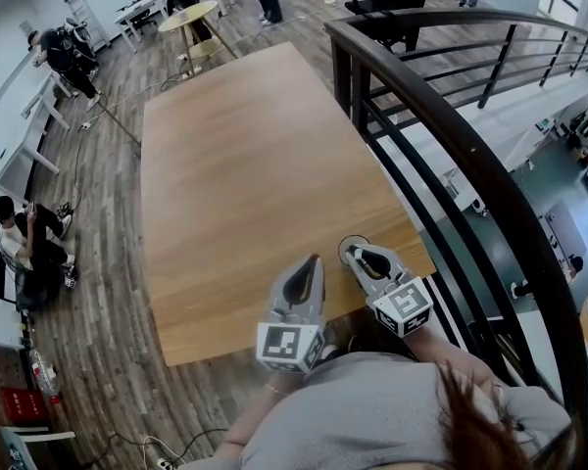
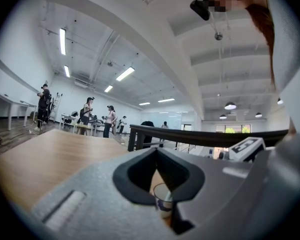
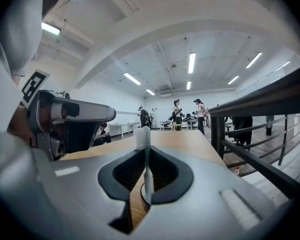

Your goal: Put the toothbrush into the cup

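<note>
My right gripper [image 1: 359, 254] hangs over the table's near right corner, shut on a white toothbrush [image 3: 146, 166] that stands upright, bristles on top. Its lower end sits just over the round rim of the cup [image 1: 352, 247], and whether it is inside I cannot tell. In the left gripper view the cup [image 2: 163, 200] is a pale cup with a purple print, seen low through the jaws. My left gripper [image 1: 313, 260] hovers level beside the right one, a little to its left, its tips together and empty. The right gripper [image 3: 146, 153] pinches the handle mid-length.
The wooden table [image 1: 235, 164] stretches away from me. A black metal railing [image 1: 441, 116] curves close along its right edge, with a drop beyond. People, desks and chairs stand far off across the room. The left gripper's body [image 3: 65, 116] fills the right gripper view's left.
</note>
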Available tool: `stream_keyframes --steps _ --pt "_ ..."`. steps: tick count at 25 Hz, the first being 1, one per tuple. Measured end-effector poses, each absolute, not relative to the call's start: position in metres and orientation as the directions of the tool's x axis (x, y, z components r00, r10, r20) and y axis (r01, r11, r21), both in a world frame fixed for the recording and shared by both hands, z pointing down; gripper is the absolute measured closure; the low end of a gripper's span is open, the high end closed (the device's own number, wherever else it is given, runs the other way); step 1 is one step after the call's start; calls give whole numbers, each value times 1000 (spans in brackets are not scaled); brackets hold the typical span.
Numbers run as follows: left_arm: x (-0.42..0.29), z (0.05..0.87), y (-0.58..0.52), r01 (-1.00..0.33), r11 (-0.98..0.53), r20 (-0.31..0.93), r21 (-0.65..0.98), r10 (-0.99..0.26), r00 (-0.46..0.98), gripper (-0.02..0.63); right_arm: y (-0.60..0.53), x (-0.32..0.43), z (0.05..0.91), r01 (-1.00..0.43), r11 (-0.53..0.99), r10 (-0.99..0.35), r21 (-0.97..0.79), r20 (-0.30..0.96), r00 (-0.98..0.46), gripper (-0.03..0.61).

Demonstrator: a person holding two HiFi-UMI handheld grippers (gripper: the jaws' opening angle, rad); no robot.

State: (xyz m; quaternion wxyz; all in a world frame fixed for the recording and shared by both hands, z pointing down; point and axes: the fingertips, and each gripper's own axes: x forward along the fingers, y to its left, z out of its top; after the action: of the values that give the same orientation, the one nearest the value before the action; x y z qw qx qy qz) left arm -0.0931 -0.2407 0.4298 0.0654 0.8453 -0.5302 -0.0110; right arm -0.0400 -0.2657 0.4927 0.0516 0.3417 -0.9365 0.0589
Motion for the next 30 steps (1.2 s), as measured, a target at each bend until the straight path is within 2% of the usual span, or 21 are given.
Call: stream_keyframes --steps 14,19,30 --pt "-90 428 -243 -889 -443 50 112 -891 450 611 -270 -51 509 -630 770 -612 -104 159 -775 541" --pt "-91 427 -242 -889 -443 54 113 -891 451 611 -280 -37 510 -654 732 -641 -188 135 -756 543" --pt "-83 430 -241 -877 -466 64 120 -877 475 611 -293 -13 518 -698 683 -692 -217 115 -713 546"
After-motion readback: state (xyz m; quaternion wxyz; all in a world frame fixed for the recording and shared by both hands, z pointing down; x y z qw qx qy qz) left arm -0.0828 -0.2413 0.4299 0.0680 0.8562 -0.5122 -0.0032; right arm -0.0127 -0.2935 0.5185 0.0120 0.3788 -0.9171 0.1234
